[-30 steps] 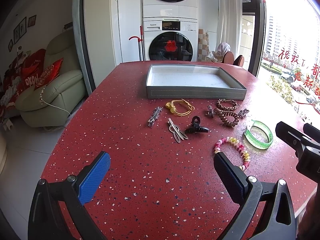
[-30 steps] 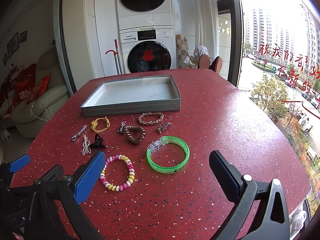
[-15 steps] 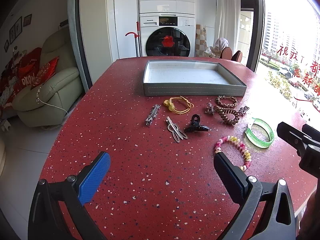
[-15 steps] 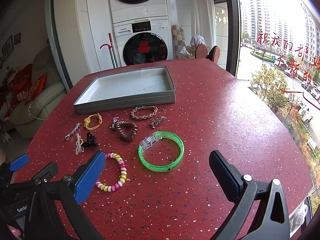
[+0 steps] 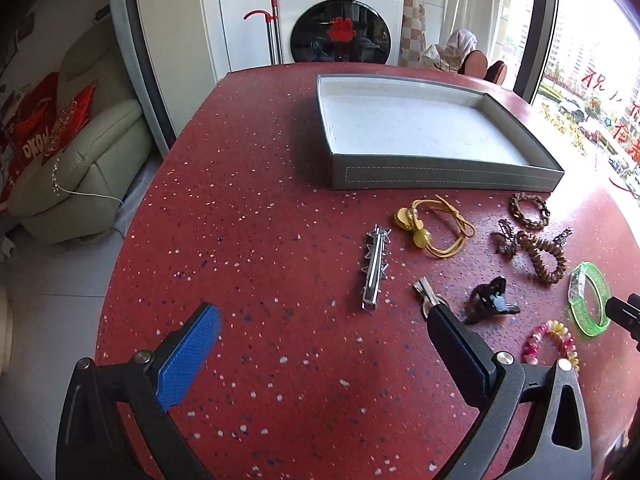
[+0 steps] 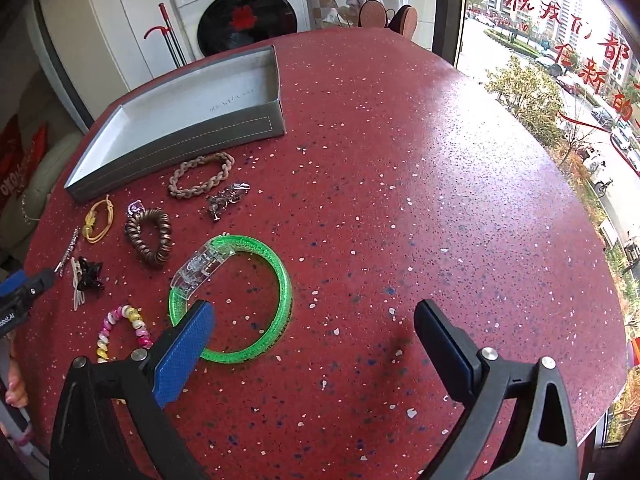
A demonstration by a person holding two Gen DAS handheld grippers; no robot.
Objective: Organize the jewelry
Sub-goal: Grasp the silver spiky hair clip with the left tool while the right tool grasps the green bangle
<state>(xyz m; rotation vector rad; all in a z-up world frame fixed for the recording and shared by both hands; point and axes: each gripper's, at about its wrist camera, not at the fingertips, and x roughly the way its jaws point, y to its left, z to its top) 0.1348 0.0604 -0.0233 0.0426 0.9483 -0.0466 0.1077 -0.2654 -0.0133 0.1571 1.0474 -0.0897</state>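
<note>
A grey tray (image 5: 440, 170) with a white floor stands on the red table; it also shows in the right wrist view (image 6: 180, 142). In front of it lie a silver barrette (image 5: 374, 266), a yellow hair tie (image 5: 434, 226), a black claw clip (image 5: 488, 300), a brown spiral tie (image 6: 150, 236), a braided bracelet (image 6: 202, 180), a beaded bracelet (image 6: 120, 330) and a green bangle (image 6: 244, 296). My left gripper (image 5: 324, 338) is open above the table, just short of the barrette. My right gripper (image 6: 314, 330) is open, its left finger over the bangle's rim.
The red speckled table (image 6: 420, 200) ends at a curved edge on the right by a window. A washing machine (image 5: 340, 20) stands behind the table, and a pale sofa (image 5: 72, 168) stands to the left.
Both grippers have moved forward and down toward the table. The left one has closed in on the barrette and clips, the right one on the green bangle. Both stay open.
</note>
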